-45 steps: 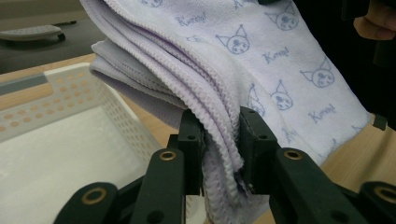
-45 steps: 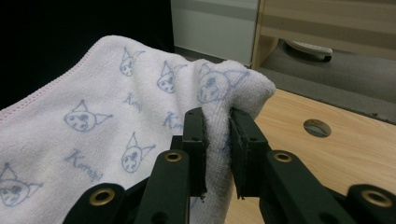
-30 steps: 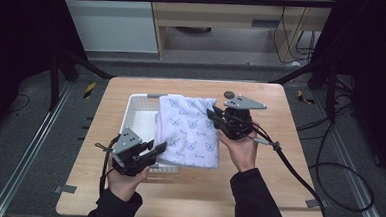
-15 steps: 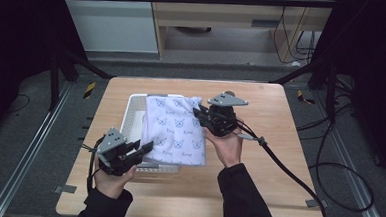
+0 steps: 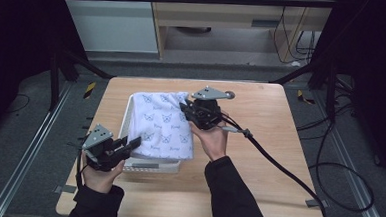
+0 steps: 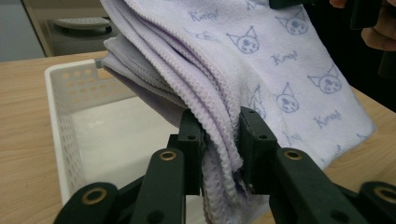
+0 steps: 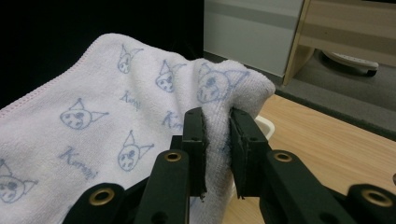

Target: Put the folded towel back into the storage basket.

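Folded towel with cat-face print is stretched over the white basket, held at two corners. Left gripper clamps its near corner above the basket's front edge; right gripper pinches the far corner, over the basket's back end.

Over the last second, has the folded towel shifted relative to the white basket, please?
Yes. The towel has slid toward the person's left across the white basket, now covering most of it, carried by the left gripper and right gripper.
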### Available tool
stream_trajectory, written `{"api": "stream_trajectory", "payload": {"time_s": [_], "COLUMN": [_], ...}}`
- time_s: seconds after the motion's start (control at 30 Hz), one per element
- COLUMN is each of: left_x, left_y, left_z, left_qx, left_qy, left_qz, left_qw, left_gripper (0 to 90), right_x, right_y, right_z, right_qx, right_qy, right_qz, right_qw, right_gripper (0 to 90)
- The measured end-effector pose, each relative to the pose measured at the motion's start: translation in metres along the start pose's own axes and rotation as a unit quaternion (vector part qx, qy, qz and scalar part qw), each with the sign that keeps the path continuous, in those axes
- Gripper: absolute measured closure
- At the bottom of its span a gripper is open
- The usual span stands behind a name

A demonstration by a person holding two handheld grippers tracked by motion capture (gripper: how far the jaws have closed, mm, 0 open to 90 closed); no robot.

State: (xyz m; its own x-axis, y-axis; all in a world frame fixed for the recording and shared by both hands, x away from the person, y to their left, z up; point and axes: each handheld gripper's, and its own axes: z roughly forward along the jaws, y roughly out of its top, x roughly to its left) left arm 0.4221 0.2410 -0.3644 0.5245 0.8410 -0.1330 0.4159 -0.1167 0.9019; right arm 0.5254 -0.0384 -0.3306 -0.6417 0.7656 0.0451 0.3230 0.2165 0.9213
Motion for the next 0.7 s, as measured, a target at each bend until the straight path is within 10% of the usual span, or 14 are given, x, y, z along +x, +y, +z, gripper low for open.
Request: {"api": "stream_trajectory", "payload": {"time_s": [0.7], "left_x": [0.024], "left_y": [0.0], "left_z": [-0.002], "left_qx": [-0.006], "left_qy": [0.029], "left_qz": [-0.018], "left_qw": [0.9994], "left_gripper": [71.7], "right_x": [0.007], "right_y": [0.011], "right_z": [0.034], "right_qx": [-0.002], "right_qy": [0.011], "right_qz": [0.008], "right_qw": [0.9999], "right_gripper": [77.8]}}
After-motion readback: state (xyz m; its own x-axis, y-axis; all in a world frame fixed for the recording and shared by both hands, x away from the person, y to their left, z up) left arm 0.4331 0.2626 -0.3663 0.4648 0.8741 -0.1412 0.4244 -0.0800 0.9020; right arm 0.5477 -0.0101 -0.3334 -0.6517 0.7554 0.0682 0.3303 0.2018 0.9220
